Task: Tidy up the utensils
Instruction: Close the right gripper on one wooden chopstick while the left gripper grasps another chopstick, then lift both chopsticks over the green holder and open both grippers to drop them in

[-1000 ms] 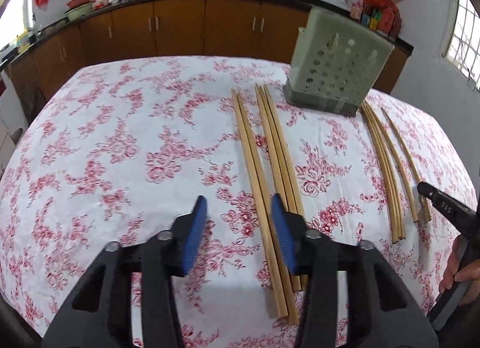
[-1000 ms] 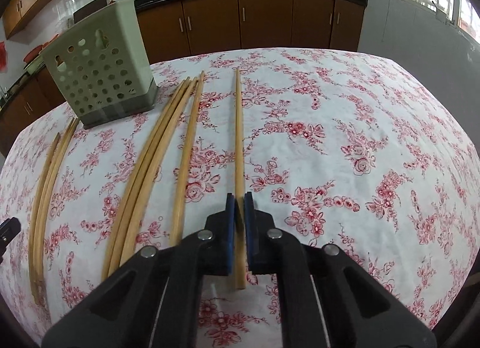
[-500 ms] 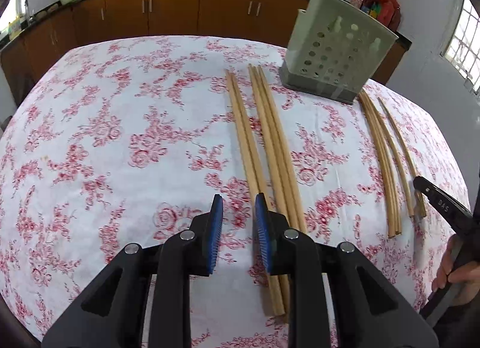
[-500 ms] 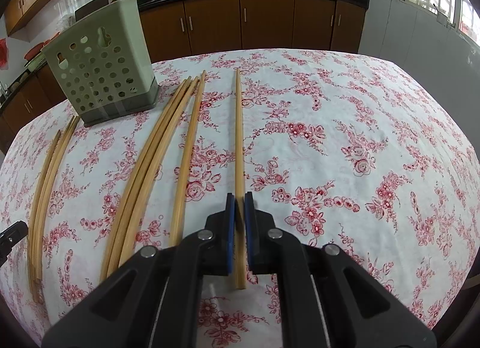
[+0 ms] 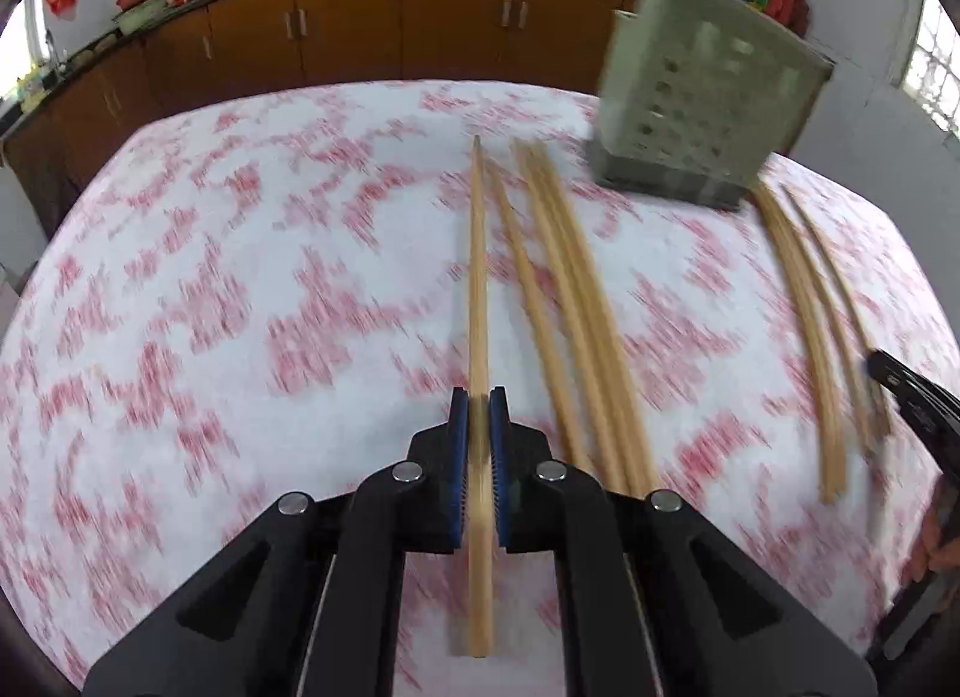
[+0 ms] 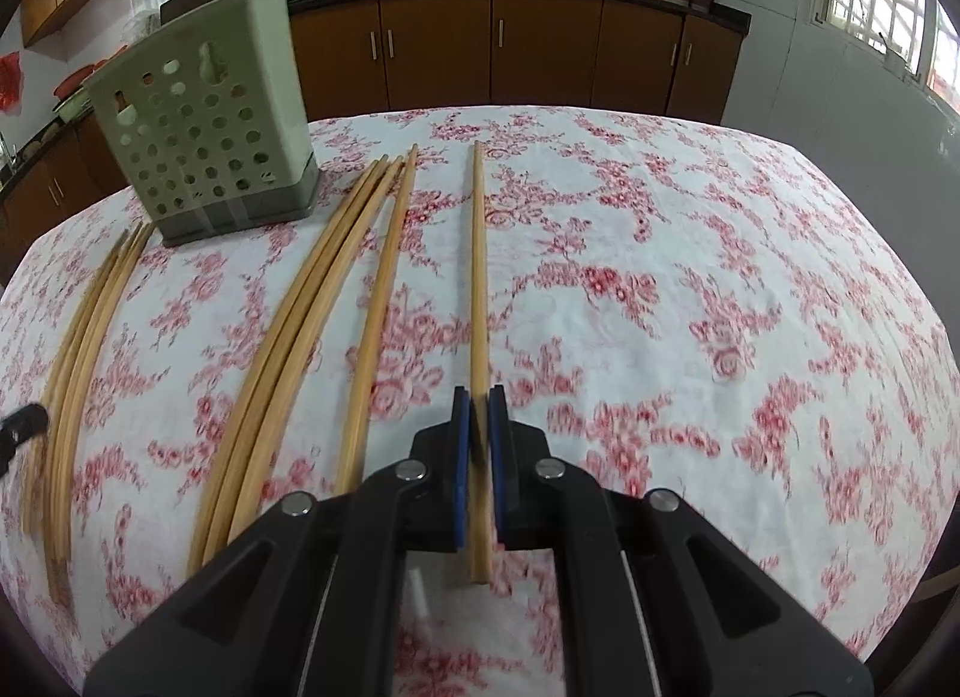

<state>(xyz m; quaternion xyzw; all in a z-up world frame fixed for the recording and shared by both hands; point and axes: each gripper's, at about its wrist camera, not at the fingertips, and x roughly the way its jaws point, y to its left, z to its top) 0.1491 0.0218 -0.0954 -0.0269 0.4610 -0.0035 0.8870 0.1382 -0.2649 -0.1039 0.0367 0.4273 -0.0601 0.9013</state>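
Note:
My left gripper (image 5: 479, 397) is shut on a wooden chopstick (image 5: 478, 277) that runs forward along the floral tablecloth. Several more chopsticks (image 5: 576, 307) lie just to its right. My right gripper (image 6: 478, 397) is shut on another wooden chopstick (image 6: 478, 265); several loose chopsticks (image 6: 336, 277) lie to its left. The green perforated utensil holder (image 5: 708, 96) stands at the far right in the left wrist view and at the far left in the right wrist view (image 6: 204, 132). The left wrist view is blurred by motion.
Another bunch of chopsticks (image 5: 804, 307) lies right of the holder; it shows at the left in the right wrist view (image 6: 78, 337). The round table (image 6: 720, 307) has a floral cloth. Brown kitchen cabinets (image 6: 480, 54) stand behind it.
My left gripper moved right over the leftmost chopstick, closed on it and separated it from its neighbour. My right gripper has stayed shut on its chopstick.

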